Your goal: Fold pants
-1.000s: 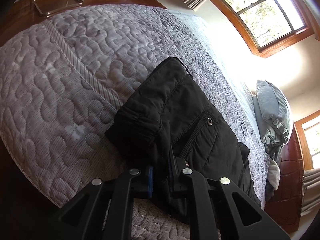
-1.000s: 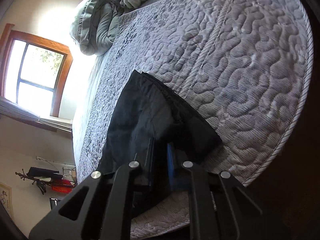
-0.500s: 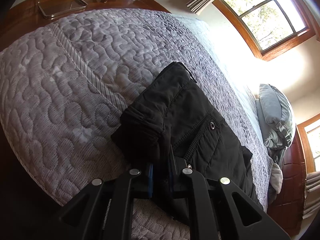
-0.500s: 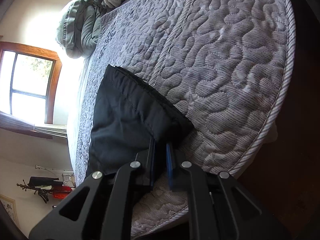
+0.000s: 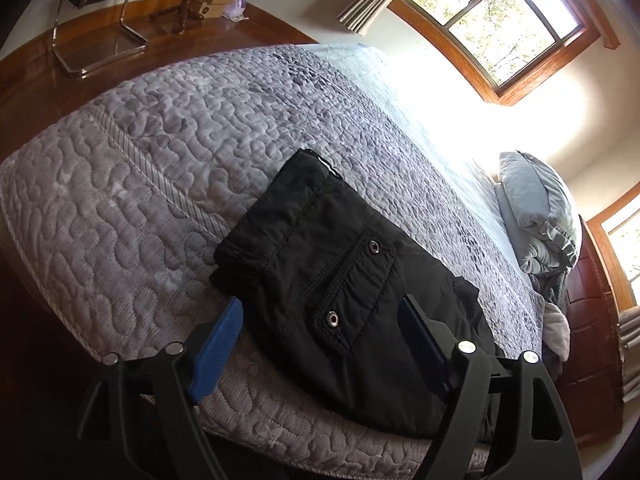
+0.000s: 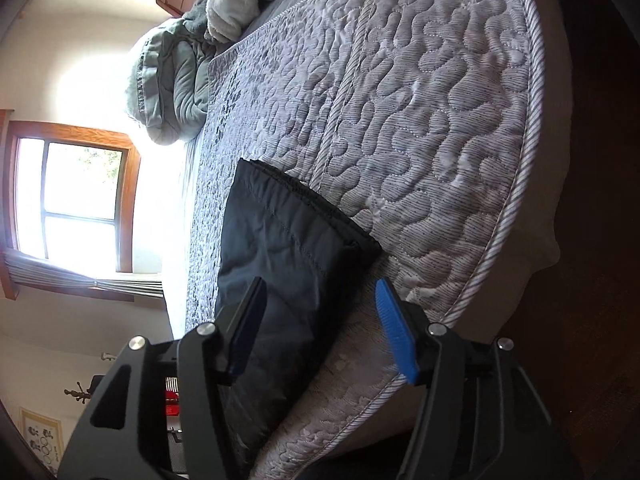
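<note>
**A:** Any brand or writing to read on the pants (image 5: 352, 292)?

**B:** None that I can make out. The black fabric shows only two metal snaps (image 5: 374, 246) on a pocket flap in the left wrist view. A framed picture (image 6: 42, 440) on the wall in the right wrist view has marks too small to read.

**A:** Where do the pants lie?

**B:** Folded into a compact black bundle on the grey quilted bed (image 5: 140, 184), near its edge. In the left wrist view the bundle sits in front of and between the fingers — the pocket flap is roughly midway, and the right-hand blue pad (image 5: 420, 344) overlaps the fabric while the other pad is over the quilt just beside the folded corner. In the right wrist view the pants (image 6: 280, 264) run ahead from the left pad; the bright blue pad (image 6: 394, 336) is over bare quilt.

**A:** And the fingers themselves?

**B:** The left gripper (image 5: 320, 352) is spread wide and clamps nothing. The right gripper (image 6: 320, 332) is spread wide too — nothing is pinched between its pads. Whether any pad actually touches the cloth, I cannot tell.

**A:** Anything else around?

**B:** A grey pillow (image 5: 536, 216) at the head of the bed and a wood-framed window (image 5: 492, 24).
</note>
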The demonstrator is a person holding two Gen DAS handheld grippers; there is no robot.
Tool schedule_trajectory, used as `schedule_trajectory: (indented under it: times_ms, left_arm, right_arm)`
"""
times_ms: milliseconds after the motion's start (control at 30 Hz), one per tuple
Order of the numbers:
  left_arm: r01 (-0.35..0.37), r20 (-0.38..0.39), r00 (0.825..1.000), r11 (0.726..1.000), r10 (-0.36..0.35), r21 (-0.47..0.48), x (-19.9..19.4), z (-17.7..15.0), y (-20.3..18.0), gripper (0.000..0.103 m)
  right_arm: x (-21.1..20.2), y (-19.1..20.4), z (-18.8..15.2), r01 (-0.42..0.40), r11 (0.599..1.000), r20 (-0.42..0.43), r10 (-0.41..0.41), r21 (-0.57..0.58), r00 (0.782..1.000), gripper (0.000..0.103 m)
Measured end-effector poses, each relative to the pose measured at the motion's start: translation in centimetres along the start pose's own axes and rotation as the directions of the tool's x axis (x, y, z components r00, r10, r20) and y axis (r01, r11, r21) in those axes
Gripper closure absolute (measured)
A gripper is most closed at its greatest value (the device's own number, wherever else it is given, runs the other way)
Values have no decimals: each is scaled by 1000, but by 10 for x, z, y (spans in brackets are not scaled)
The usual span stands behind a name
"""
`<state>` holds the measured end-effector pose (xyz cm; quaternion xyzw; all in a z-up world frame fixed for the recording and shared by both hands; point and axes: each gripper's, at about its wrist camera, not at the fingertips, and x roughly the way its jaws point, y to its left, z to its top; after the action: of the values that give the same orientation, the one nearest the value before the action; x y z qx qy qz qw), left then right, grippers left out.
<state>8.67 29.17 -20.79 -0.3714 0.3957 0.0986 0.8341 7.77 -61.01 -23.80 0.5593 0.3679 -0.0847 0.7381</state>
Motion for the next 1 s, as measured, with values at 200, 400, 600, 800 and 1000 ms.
schedule_trajectory:
  times_ms: [200, 400, 600, 800, 1000]
  left_arm:
    - [-8, -48, 999, 1000, 8, -6, 14, -12, -1, 17]
    - [-12, -81, 997, 999, 8, -51, 23, -18, 6, 15]
    - [-22, -117, 993, 997, 13, -77, 37, -22, 8, 14]
    - [-21, -132, 991, 995, 9, -94, 46, -24, 7, 14]
    - [-30, -148, 989, 994, 15, -102, 52, -26, 8, 14]
  right_arm:
    - [20, -1, -5, 2, 1000, -15, -2, 15, 1000, 37]
    - [34, -4, -2, 9, 1000, -12, -9, 24, 1000, 36]
    - [43, -8, 2, -2, 999, 0, 2, 32, 1000, 36]
    - [44, -13, 2, -24, 999, 11, 23, 30, 1000, 34]
    - [48, -12, 3, -36, 999, 23, 36, 25, 999, 29]
